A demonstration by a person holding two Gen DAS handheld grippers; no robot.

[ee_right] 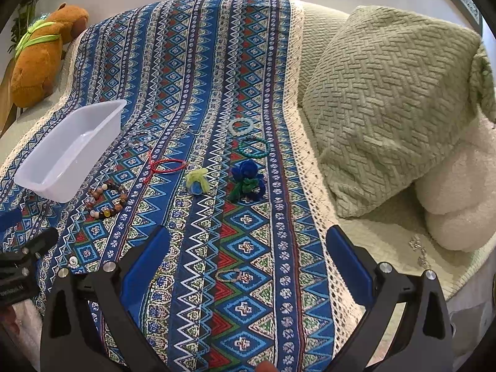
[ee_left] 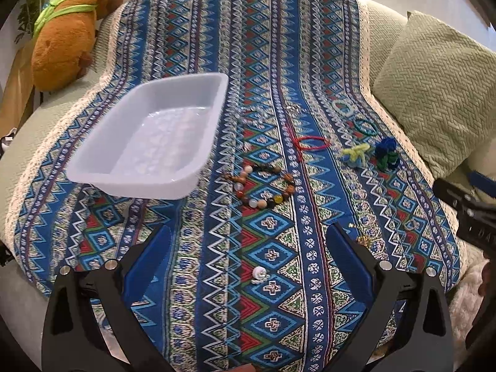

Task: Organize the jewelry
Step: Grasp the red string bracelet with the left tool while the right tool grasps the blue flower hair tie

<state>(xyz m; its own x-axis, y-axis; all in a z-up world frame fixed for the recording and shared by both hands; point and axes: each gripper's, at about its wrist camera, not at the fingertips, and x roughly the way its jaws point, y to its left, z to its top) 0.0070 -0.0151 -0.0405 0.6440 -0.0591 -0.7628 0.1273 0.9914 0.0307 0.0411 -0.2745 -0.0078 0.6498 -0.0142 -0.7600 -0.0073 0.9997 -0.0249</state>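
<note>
Pale green textured sofa (ee_right: pixel 313 40) w/ a blue, red & white zigzag-patterned woven throw (ee_left: pixel 272 62) spread over its seat & back; everything lies on the throw. Translucent white rectangular plastic tray (ee_left: pixel 198 158) sits toward the throw's left edge, nothing visible inside. Just right of it, a multicolour round-bead bracelet (ee_left: pixel 262 186); farther back a thin red cord bracelet (ee_left: pixel 311 142). Toward the right edge: pale mint bead bracelet (ee_right: pixel 241 126), teal bead bracelet (ee_right: pixel 253 148), yellow-green fuzzy pipe-cleaner piece (ee_right: pixel 197 180), dark blue & green pipe-cleaner piece (ee_right: pixel 247 180). Near the front edge, a small white pearl-like ring or earring (ee_left: pixel 259 273) lies between the left hand-held gripper (ee_left: pixel 248 260) fingers, not touched; a thin pale beaded bracelet (ee_right: pixel 228 275) lies likewise between the right hand-held gripper (ee_right: pixel 248 260) fingers. Both grippers spread wide, holding nothing, hovering over the throw. Brown plush capybara w/ lime-green strap (ee_left: pixel 71 31) at the sofa's back left; sage green basket-weave cushion (ee_right: pixel 390 99) at right, fluffy cream pillow (ee_right: pixel 458 198) beside it.
</note>
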